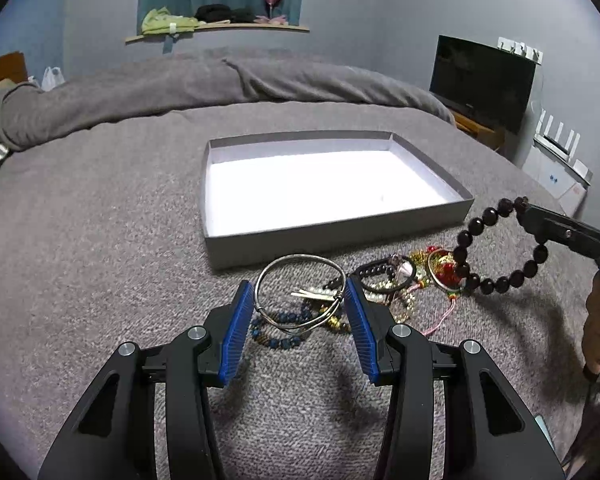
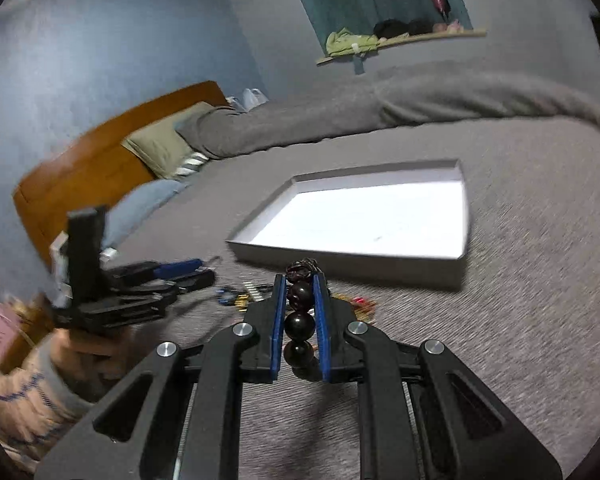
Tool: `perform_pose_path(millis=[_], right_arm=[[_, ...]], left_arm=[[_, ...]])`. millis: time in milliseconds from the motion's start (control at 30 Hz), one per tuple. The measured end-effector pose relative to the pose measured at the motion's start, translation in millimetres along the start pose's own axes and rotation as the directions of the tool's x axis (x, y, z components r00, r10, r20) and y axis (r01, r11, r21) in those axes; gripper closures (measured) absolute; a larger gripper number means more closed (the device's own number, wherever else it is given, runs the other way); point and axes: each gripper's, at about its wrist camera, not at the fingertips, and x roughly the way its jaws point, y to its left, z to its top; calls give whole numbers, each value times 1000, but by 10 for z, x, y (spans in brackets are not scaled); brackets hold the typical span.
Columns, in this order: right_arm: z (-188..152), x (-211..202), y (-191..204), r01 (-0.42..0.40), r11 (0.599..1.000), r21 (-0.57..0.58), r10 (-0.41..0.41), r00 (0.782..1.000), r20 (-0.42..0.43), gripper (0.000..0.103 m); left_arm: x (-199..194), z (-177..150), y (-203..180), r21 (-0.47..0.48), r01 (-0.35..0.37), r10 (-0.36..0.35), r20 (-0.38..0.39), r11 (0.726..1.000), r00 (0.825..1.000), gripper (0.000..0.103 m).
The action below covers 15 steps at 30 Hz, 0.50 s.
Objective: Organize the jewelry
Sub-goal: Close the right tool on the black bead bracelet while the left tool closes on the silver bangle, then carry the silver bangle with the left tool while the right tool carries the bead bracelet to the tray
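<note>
Fingers of the right gripper pinch a dark bead bracelet, lifted for the box; the left gripper brackets a silver bangle, moderately open.

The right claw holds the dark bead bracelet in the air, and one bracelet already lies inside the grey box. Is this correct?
Not quite. The right claw does hold the dark bead bracelet in the air, but the grey box has nothing inside yet; the left wrist view shows its bare white floor.

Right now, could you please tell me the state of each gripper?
Left gripper: open, fingers either side of the silver metal bangle, contact unclear.
Right gripper: shut on the dark round-bead bracelet.
</note>
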Motion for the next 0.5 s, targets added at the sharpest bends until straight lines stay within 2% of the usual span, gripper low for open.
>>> perform_pose_path(millis=[167,500], right_arm=[[59,16,58,79,994,-71,-77,997,29,89],[435,-51,-17,167,981,-98,-153,979,133,89]], left_arm=[[1,93,-16,-2,-4,4,10,1000,1000,55],[98,323,-31,6,-40,40,33,999,999,55]])
